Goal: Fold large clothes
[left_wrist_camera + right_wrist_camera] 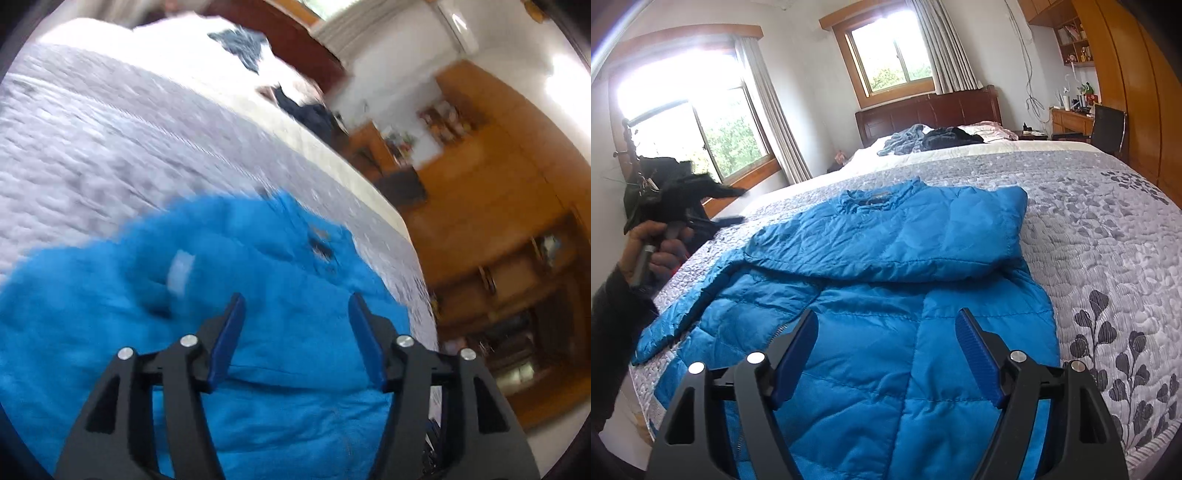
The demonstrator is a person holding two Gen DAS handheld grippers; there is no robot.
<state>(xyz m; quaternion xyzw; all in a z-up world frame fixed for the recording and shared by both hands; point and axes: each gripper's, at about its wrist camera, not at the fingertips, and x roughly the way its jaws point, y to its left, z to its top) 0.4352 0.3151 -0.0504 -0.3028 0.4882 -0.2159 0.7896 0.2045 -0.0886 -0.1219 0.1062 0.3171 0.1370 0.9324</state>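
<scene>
Right under my right gripper (pixel 886 332) sits the jacket (pixel 886 369), quilted blue, its lower body filling the view from 6 o'clock up to centre. Both right fingers stand wide apart with nothing between them, hanging over the fabric rather than pinching it.

My left gripper (pixel 297 312) is spread just as wide and empty too; its view is motion-blurred, with blue cloth below the fingers and a white label (pixel 180 271) at about 10 o'clock. From the right wrist view I see that same left gripper (pixel 729 205) out at 9 o'clock, held in the hand (pixel 661 247) off the near left side of the bed, above and beside the jacket, not touching it.

Outward from there, the jacket lies on the grey patterned bedspread (pixel 1108 240), long axis running from 6 toward 12 o'clock, collar (pixel 875 199) at the far end. One sleeve (pixel 894 243) is folded across the chest from 3 toward 9 o'clock. The other sleeve (pixel 679 321) trails loose toward 8 o'clock, ending near the bed edge.

I judge that loose sleeve to be the next thing to fold in. It lies on the left gripper's side, so the left hand is the nearer one; the right is better placed for the hem.

Farther off, at 12 o'clock, other clothes (pixel 923 140) lie heaped by the headboard (pixel 931 110).
</scene>
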